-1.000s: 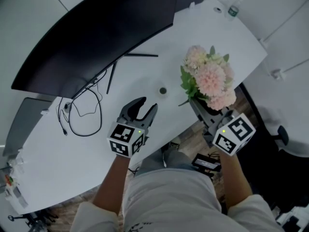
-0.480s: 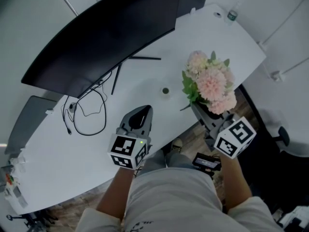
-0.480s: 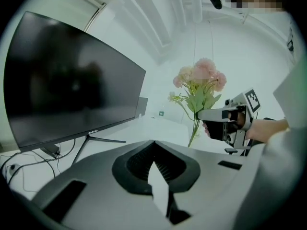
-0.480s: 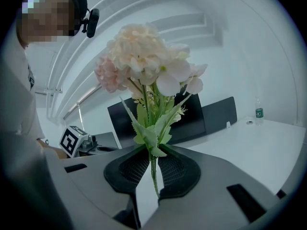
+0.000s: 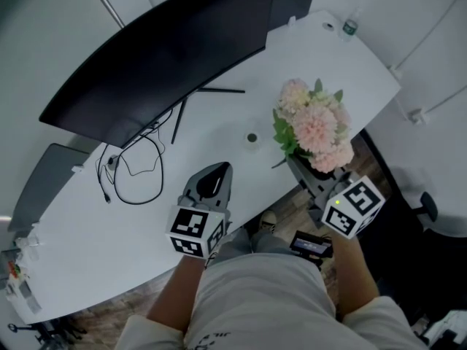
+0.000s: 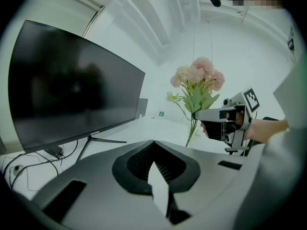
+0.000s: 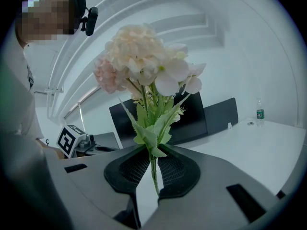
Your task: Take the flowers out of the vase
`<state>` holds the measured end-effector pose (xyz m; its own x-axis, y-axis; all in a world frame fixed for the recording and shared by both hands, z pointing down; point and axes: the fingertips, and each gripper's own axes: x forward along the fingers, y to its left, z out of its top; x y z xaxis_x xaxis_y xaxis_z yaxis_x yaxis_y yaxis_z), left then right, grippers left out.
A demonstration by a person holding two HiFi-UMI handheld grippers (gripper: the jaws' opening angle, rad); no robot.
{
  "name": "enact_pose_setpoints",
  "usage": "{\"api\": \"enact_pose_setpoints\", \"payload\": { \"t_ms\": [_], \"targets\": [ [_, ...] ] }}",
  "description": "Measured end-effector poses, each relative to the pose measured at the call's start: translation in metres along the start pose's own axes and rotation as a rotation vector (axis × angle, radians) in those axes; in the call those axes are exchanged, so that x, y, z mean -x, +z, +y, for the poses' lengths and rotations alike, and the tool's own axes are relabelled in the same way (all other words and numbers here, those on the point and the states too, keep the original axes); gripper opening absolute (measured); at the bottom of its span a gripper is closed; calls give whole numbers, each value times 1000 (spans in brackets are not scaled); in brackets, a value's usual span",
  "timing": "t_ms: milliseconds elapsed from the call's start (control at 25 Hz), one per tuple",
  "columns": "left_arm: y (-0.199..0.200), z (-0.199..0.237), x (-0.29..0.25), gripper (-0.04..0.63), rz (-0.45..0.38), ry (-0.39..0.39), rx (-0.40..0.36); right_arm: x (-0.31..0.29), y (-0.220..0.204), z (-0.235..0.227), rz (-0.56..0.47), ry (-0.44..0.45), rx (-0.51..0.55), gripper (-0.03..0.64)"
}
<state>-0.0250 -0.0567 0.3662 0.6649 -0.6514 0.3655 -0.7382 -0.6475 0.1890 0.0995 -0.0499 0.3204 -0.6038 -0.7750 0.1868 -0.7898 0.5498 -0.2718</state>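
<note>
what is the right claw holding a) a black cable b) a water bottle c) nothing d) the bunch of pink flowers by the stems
d: the right claw is shut on the green stems of the flowers, as the right gripper view shows.

Open desk midway, monitor blocking behind, cable loop seemingly leftward

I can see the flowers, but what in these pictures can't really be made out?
- Vase: in no view; in the head view the flowers and right gripper cover what lies beneath them.
- Stem ends: right gripper view, hidden below the fingers.
- Bottle label: head view, too small.
- Round thing on the desk: head view, too small to name.
</note>
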Motion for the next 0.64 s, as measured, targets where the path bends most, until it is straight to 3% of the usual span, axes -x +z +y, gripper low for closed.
{"api": "enact_pose_setpoints", "payload": {
  "t_ms": [640],
  "targets": [
    [6, 4, 8, 3, 5, 6, -18, 1, 2, 5, -13, 6, -8, 74]
  ]
}}
